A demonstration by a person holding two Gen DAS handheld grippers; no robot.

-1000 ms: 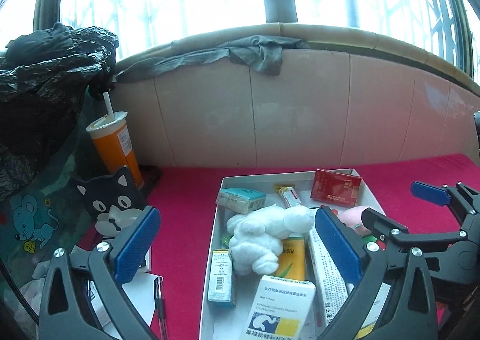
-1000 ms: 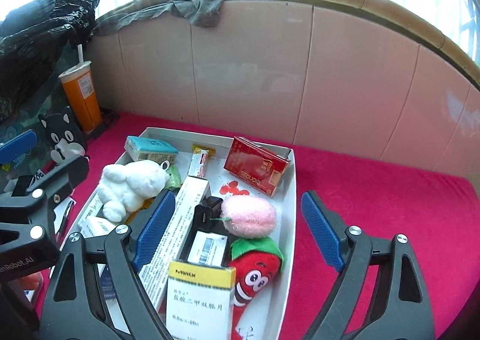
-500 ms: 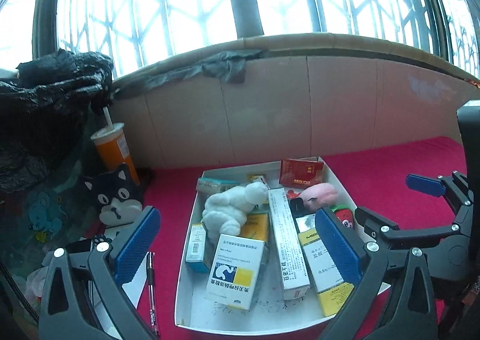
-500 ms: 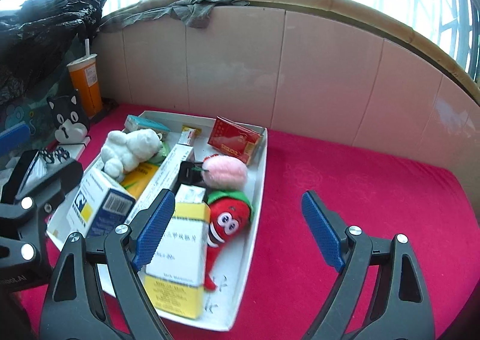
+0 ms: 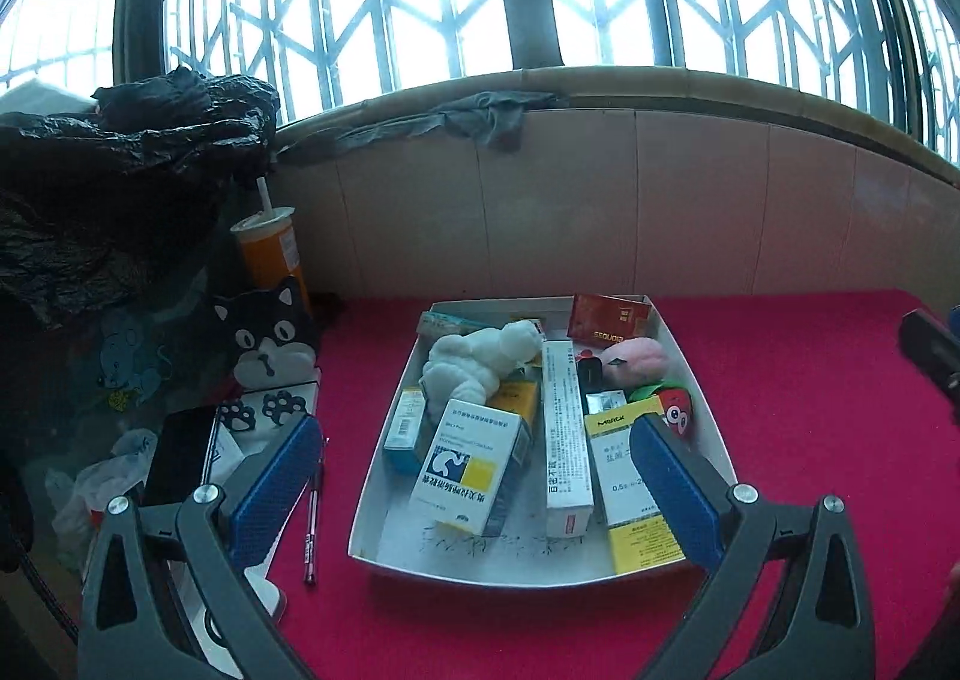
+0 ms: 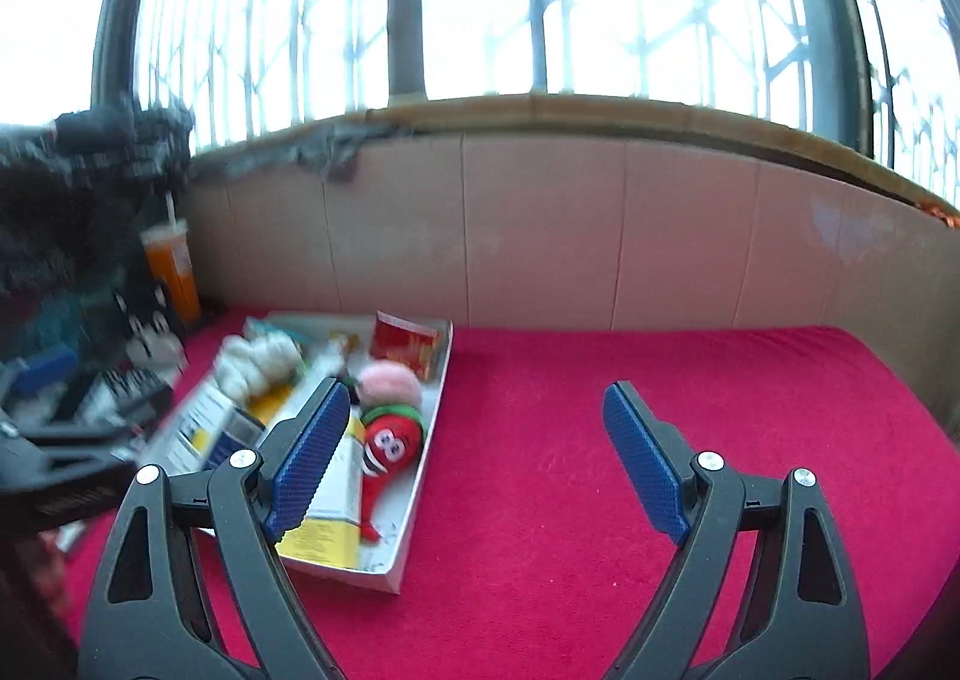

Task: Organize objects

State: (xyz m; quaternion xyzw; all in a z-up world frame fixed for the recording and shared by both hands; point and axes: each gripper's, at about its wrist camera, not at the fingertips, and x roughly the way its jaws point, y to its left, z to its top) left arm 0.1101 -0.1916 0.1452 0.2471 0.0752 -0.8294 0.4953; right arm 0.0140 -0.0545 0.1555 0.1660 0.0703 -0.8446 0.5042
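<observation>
A white cardboard tray (image 5: 384, 440) sits on a red cloth (image 5: 810, 440), its long axis running away from the left gripper (image 5: 474, 488) toward a tiled wall. The left gripper's two blue-padded fingers (image 5: 273, 491) stand wide apart with nothing between the pads; the tray's near end lies ahead of and between them.

Inside the tray, a long white box (image 5: 564, 428) lies lengthwise, pointing from the fingers toward the wall. Left of it, a white, blue and yellow box (image 5: 465, 467) sits tilted, and beyond that a white plush toy (image 5: 480, 359). Right of the long box, a yellow and white box (image 5: 630, 491) lies lengthwise, partly behind the right-hand pad. A pink plush (image 5: 639, 359), a red strawberry toy (image 5: 675, 410) and a red box (image 5: 609, 317) fill the far right corner.

The right gripper (image 6: 477, 455) also stands wide open and empty, over bare red cloth; the tray lies off to the left of its left finger. This view is blurred.

A pen (image 5: 312, 524) lies on the cloth beside the tray's left wall.
</observation>
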